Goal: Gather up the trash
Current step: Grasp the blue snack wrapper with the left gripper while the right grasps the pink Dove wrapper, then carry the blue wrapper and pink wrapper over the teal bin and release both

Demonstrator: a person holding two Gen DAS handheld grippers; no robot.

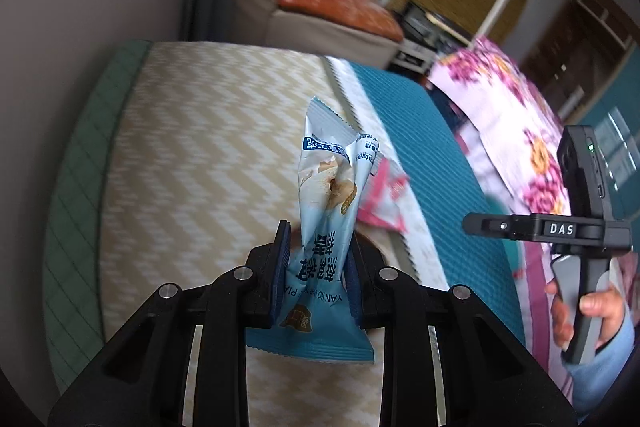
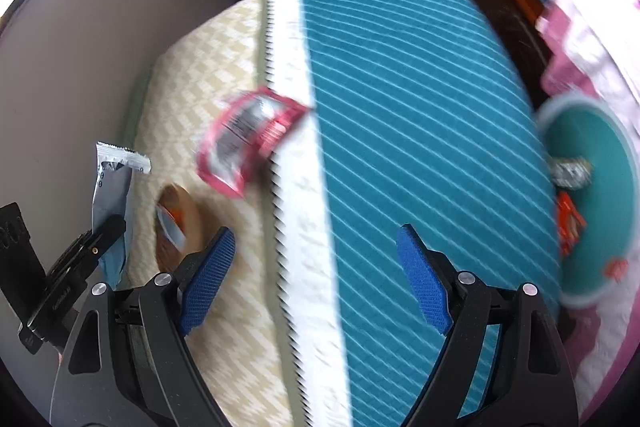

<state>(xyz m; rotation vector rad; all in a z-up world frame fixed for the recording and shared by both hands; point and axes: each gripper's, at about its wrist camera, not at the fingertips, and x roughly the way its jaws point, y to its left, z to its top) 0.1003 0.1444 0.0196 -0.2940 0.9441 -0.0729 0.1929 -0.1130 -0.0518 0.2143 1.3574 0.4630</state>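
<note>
In the left wrist view, a green quilted border (image 1: 76,195) runs down the left edge of a bed, and next to it lies a cream zigzag mat (image 1: 192,163). Over the mat the left gripper (image 1: 318,259) has its jaws pinching a pale blue snack wrapper (image 1: 330,211), which stands up crumpled between the blue pads (image 1: 282,259) with its lower end hanging below them, clear of the mat. Just right of the wrapper a pink wrapper (image 1: 384,199) lies on the mat's white strip, beside a teal striped cover (image 1: 432,163). Further right is a flowered pink sheet (image 1: 516,131), and at the far right a hand (image 1: 588,311) grips the handle of the other tool.

In the right wrist view, the left tool shows at the far left edge with the pale blue wrapper (image 2: 114,183) rising from it. Right of it a brown and orange wrapper (image 2: 176,223) lies on the zigzag mat (image 2: 188,83), and above that the pink wrapper (image 2: 248,139), blurred, sits at the mat's white edge. The right gripper (image 2: 316,275) has its jaws spread wide with nothing between them, over the white strip and the teal cover (image 2: 400,87). At the far right a round teal bin (image 2: 596,211) holds a silvery scrap (image 2: 570,171) and orange wrappers (image 2: 570,223).
</note>
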